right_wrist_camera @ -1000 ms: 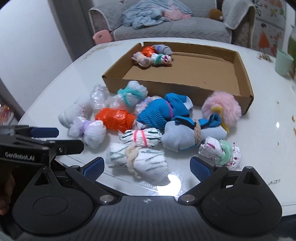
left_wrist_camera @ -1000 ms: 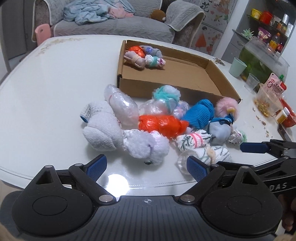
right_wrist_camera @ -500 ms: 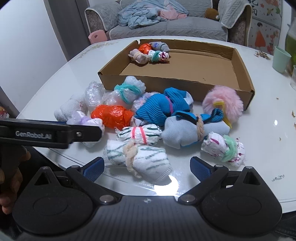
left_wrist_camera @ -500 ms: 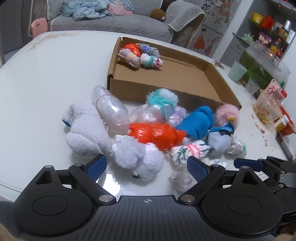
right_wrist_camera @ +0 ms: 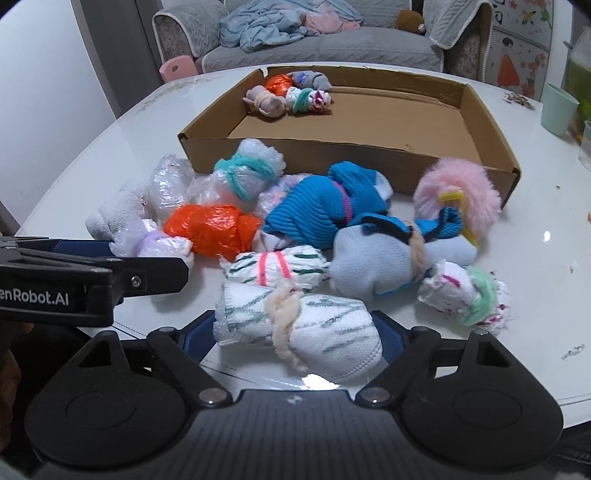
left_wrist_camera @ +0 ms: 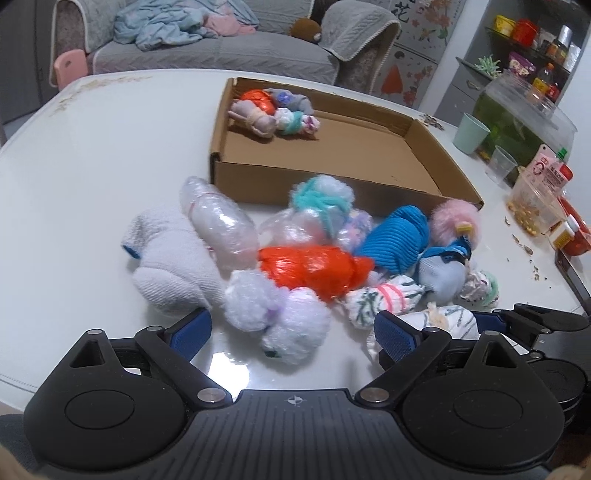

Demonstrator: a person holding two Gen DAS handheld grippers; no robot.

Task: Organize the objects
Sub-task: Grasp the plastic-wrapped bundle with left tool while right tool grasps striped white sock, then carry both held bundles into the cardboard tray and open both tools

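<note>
A cardboard box (right_wrist_camera: pixel 480 122) with four bundles in its far left corner is seen beyond a heap of bundles on the white table (right_wrist_camera: pixel 546 266). The right gripper (right_wrist_camera: pixel 295 332) has just been narrowed around the near striped sock roll (right_wrist_camera: pixel 317 325), whose ends are now met by the pads, so a lift into the box is judged next. The left gripper (left_wrist_camera: pixel 291 328) is held wide over the fluffy white bundle (left_wrist_camera: pixel 277 314).

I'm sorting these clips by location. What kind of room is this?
Most likely a home living and dining room: a grey sofa strewn with clothes stands behind the white table, and a shelf of jars and bottles stands at the right, beside a fish tank.
</note>
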